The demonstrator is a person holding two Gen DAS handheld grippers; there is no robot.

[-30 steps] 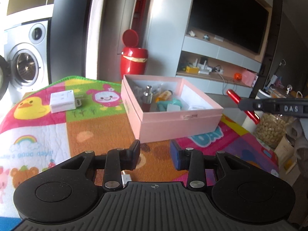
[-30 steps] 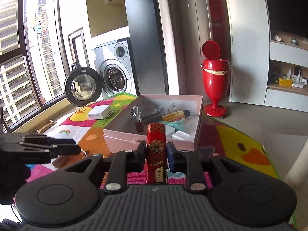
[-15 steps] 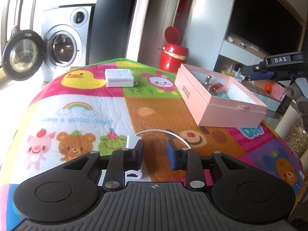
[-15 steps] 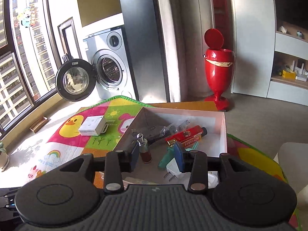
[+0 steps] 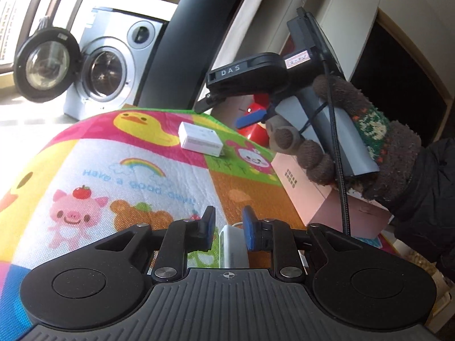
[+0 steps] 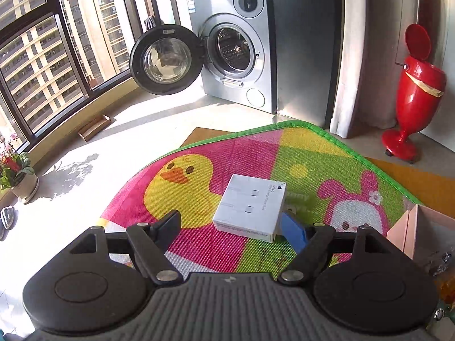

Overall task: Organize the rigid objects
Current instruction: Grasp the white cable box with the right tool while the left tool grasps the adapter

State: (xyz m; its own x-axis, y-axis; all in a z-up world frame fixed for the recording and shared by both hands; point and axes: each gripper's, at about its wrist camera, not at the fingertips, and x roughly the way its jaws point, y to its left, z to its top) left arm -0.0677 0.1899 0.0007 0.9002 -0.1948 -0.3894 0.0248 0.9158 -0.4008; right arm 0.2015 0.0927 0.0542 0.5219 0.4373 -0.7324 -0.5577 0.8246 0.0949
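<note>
Being lined up by the wide-open right gripper [image 6: 231, 227], a white box [image 6: 250, 209] is lying on the play mat [image 6: 199, 250] at twelve o'clock; the left gripper [image 5: 227, 227], parted, is straddling a white charger [image 5: 231, 244], ungripped; closing is judged next.

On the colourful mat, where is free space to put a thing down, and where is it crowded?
Free: the mat over the duck picture, left of the white box, and the rainbow and pig squares in the left wrist view. Crowded: around the white charger between the left gripper fingers, and by the pink box.
</note>
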